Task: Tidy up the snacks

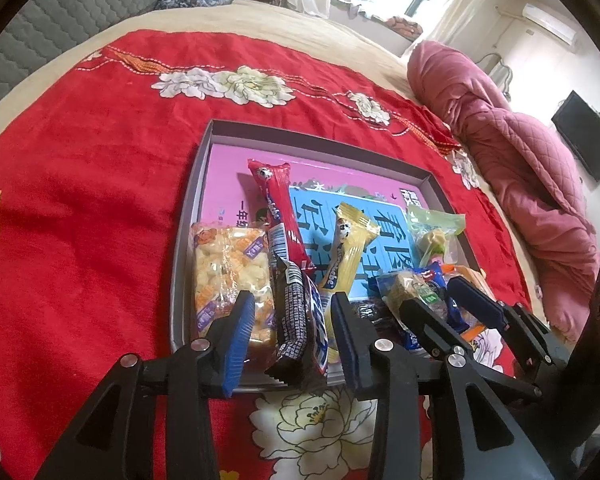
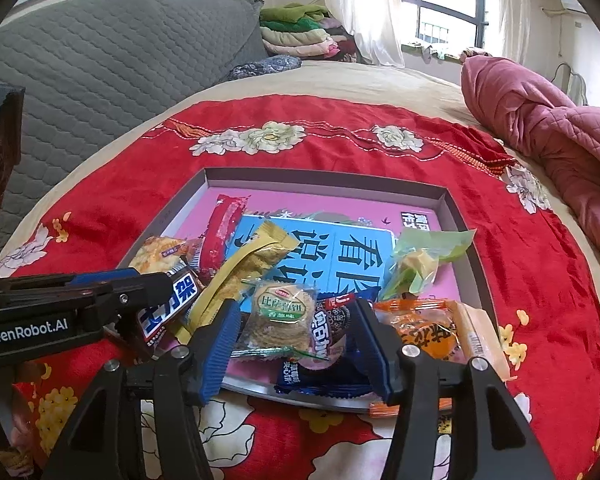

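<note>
A shallow grey tray with a pink and blue bottom lies on a red flowered cloth and holds several snacks. My left gripper is open, its fingers either side of a dark chocolate bar at the tray's near edge. Beside it lie a puffed-snack bag, a red stick pack and a yellow stick pack. My right gripper is open around a round cracker pack and a blue cookie pack. An orange pack and a green pack lie to the right.
The tray sits on a bed with a red flowered cloth. A pink quilt is bundled at the right. A grey padded headboard and folded blankets stand at the back.
</note>
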A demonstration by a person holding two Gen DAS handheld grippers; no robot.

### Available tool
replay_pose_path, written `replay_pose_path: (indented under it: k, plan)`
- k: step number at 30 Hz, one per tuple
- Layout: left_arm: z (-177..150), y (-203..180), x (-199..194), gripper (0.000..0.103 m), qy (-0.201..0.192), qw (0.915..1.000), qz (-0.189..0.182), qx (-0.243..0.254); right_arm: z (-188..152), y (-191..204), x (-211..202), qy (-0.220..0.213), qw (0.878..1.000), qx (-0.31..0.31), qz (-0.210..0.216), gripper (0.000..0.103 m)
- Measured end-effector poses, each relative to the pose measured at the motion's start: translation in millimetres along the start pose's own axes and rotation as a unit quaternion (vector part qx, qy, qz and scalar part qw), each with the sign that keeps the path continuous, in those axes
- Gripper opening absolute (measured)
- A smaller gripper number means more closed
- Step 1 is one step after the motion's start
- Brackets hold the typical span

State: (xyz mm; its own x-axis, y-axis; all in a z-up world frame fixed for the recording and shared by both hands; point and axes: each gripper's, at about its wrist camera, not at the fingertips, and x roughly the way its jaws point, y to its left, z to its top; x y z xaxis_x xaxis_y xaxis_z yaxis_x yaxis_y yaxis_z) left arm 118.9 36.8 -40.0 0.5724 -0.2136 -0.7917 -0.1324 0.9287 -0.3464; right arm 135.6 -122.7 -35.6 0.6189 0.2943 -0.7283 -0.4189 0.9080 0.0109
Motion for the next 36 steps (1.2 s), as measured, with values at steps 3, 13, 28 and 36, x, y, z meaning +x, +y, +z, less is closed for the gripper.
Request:
replay_pose_path:
  k: [3,13,28,36]
  plan:
    - [0.3,-0.2,-0.5,0.043,0.001,1.0,0.002,0.001,0.4,-0.8,-0.6,-0.001,1.0,0.002,-0.001,0.058]
    - [1.5,-4.2,-7.2,0.052,-0.005,0.9999,0.005,0.008,0.9,-5.9,-3.5,-0.004,1.0,0.012,-0.006,0.065]
    - [-5.6,-13.9,-30.9,0.064,-0.008,0.9997,0.017,0.016,-1.2,-25.4,-40.4,-0.043,0.998,0.041,-0.004,0.074]
    - [-25.9,-24.0,-52.2,0.072,-0.009,0.9994,0.031,0.016,-15.3,-25.8,-76.0,-0.063,0.998,0.024,-0.014,0.082]
